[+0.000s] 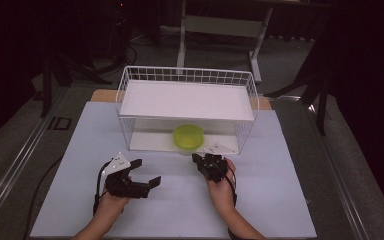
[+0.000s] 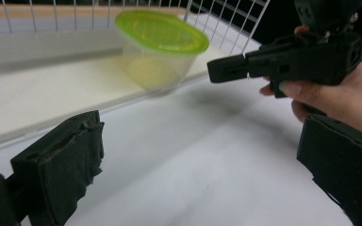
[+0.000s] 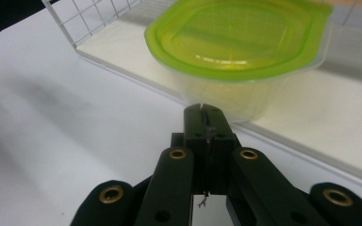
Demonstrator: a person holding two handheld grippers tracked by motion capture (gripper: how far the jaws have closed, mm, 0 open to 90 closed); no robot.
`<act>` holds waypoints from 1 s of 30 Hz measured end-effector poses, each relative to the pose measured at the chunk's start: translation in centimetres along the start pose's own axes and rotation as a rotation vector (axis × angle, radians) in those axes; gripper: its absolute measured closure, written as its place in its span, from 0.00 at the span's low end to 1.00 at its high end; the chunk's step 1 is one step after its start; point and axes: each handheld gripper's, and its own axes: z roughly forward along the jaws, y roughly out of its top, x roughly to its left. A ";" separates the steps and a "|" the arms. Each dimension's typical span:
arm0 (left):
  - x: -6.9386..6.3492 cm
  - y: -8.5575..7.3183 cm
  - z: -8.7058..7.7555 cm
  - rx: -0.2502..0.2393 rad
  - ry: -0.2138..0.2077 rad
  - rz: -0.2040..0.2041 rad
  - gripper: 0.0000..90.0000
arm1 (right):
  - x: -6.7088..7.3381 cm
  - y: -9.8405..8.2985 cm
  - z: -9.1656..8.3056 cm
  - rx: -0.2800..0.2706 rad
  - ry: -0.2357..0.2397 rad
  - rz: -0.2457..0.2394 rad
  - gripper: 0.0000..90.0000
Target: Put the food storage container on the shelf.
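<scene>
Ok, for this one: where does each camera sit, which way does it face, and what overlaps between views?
High view: above the person's side, looking forward and down on the table and wire rack; both forearms, left gripper open, right gripper shut.
Left gripper view: rides the left gripper, looking across the table at the tub and the right gripper.
Right gripper view: rides the right gripper, facing the tub close up.
Shared: the green-lidded tub on the rack's lower shelf.

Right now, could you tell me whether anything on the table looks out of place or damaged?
Only slightly: the clear plastic container with the lime-green lid sits at the front edge of the white wire rack's lower shelf, possibly overhanging it a little. It is upright with its lid on; nothing is spilled.
</scene>
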 end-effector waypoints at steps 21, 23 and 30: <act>0.6 -1.1 -0.5 0.008 -0.008 0.006 0.02 | -0.1 0.5 3.3 0.031 -0.014 0.037 1.00; 0.6 -1.1 -0.6 0.003 -0.007 0.010 0.02 | -0.1 0.7 3.5 0.033 -0.023 0.031 1.00; 0.4 -1.3 -0.7 0.010 0.008 0.031 0.02 | -0.1 1.2 4.3 0.046 -0.036 0.021 1.00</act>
